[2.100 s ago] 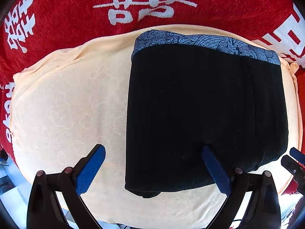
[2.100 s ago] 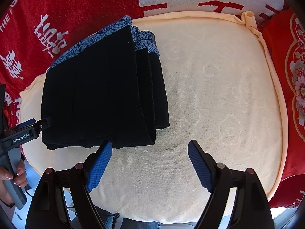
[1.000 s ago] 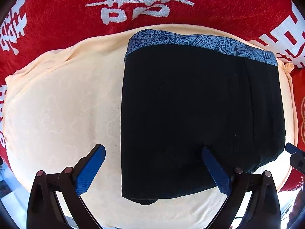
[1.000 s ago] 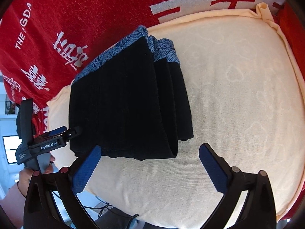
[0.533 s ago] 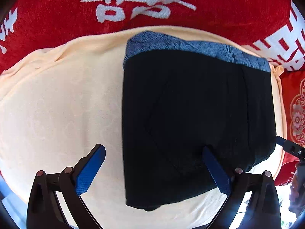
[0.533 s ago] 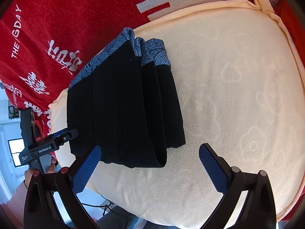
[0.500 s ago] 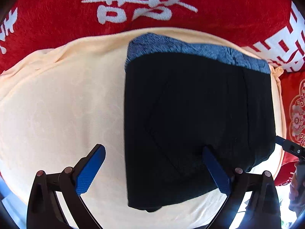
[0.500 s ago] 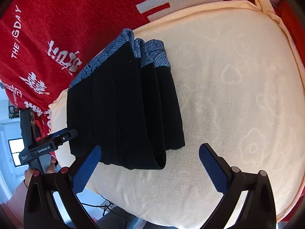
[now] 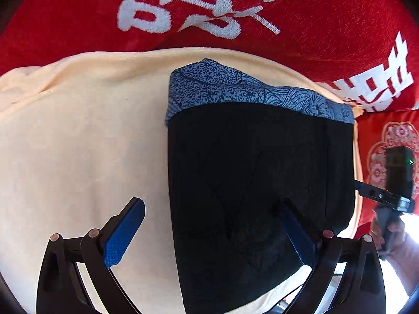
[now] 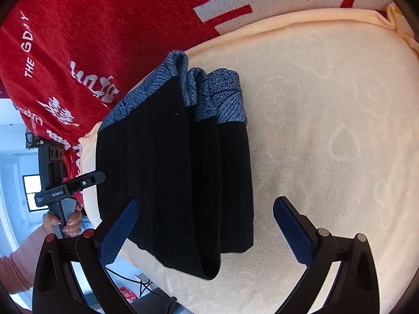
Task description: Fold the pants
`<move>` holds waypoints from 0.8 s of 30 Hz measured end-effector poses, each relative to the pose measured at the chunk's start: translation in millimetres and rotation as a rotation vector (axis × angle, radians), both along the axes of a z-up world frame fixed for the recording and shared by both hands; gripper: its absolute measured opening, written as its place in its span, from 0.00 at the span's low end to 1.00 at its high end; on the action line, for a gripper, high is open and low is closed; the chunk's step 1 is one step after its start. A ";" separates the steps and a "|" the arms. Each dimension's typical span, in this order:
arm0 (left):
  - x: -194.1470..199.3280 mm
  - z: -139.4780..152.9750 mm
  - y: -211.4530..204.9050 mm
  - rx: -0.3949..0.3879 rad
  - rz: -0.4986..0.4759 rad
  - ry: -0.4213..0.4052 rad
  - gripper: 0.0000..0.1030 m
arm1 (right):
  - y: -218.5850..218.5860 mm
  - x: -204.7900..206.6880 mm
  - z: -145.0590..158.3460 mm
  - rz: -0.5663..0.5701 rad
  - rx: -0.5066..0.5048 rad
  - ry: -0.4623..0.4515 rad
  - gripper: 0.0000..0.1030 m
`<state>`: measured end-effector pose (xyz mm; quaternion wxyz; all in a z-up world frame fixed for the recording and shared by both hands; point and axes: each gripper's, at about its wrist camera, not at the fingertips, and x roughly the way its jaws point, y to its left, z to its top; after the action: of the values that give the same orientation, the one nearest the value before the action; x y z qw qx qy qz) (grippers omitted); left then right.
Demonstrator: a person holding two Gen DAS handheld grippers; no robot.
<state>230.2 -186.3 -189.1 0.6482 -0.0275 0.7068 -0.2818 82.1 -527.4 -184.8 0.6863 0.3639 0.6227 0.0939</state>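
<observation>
Folded black pants (image 9: 256,183) lie on the cream cushion (image 9: 78,144); left tool (image 9: 212,227) and right tool (image 10: 207,225) gape wide at six o'clock, holding nothing.

A soft, pale yellow towel (image 9: 78,144) is lying spread out flat, with faint heart shapes pressed into it. A big red blanket (image 9: 314,26) with white letters is lying behind it, touching its far edge. A red cushion (image 9: 379,136) with a flower pattern is sitting just beside the towel.
</observation>
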 end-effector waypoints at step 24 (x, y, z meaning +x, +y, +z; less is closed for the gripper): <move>-21.6 12.3 -24.8 -0.096 -0.001 -0.068 0.66 | -11.6 7.8 -20.9 -0.097 0.212 -0.017 0.49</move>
<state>208.6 -211.2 -176.8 0.6696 -0.0487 0.6701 -0.3167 89.8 -539.0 -205.6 0.6529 0.4633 0.5852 0.1287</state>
